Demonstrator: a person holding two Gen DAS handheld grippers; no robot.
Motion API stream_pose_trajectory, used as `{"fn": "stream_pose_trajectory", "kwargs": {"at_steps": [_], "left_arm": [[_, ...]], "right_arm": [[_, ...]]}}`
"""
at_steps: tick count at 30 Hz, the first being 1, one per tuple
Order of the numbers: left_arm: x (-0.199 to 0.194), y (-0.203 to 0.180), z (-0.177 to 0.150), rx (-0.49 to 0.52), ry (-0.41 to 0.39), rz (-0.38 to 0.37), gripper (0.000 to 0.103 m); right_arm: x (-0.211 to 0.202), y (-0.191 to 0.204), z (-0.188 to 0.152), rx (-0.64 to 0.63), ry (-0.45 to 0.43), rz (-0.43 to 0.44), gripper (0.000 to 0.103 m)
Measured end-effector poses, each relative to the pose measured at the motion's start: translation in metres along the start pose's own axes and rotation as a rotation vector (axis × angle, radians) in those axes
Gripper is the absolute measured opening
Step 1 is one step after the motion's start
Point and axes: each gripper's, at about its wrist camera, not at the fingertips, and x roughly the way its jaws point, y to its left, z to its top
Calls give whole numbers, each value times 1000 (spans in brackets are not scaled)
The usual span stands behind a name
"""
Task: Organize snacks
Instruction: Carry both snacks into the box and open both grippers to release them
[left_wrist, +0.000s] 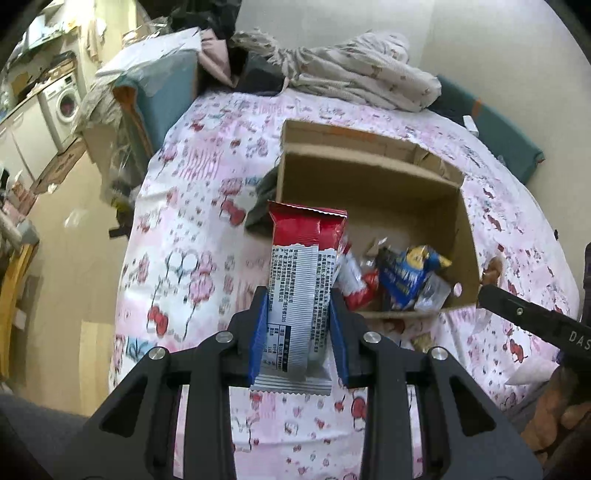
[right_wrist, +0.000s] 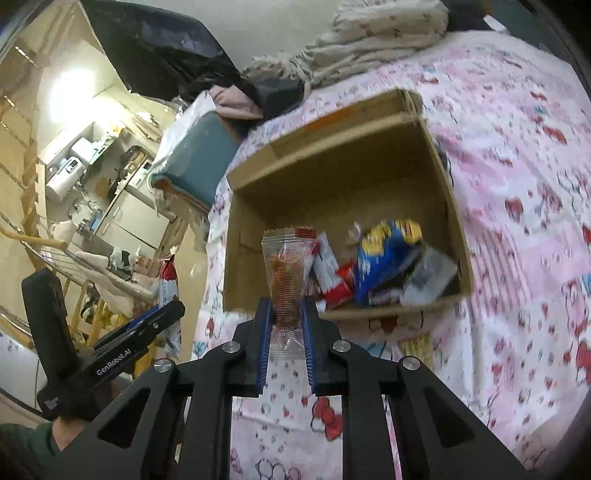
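Here, red-topped silver packet (left_wrist: 301, 291), printed back.

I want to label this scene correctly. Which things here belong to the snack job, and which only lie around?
Job: red and white snack bar, clear snack packet, cardboard box, blue snack bag.

Lying about: crumpled blanket, washing machine.

Red-and-white snack bar (left_wrist: 301, 291): sealed wrapper, printed text side showing, standing upright, red end up, being pinched at its lower half just before the box's near-left corner. Clear packet (right_wrist: 286, 280): transparent wrapper with orange-brown contents, standing upright, being pinched low down, just before the box's near wall. Cardboard box (left_wrist: 467, 221): open-topped, sitting on the patterned cloth, holding a blue-and-yellow bag (left_wrist: 408, 275), red-and-white packets (left_wrist: 356, 286) and a silver packet (left_wrist: 432, 295), all lying heaped against its near wall.
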Motion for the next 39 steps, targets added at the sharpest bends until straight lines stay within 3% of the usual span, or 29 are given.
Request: {"fn": "stream_pose_trajectory", "kwargs": {"at_steps": [15,27,33,39], "left_arm": [[51,-30,54,71,26,-5,27],[98,-33,45,76,72,-10,27],[107,-30,41,60,82,-61,27],[108,-33,41,70,71,-49,28]], "right_arm": [[30,-28,43,-2,-3,-66,17],[57,-45,38,44,63,-135,18],[69,-46,33,52,107,-145,18],[73,-46,30,59,126,-139,20]]}}
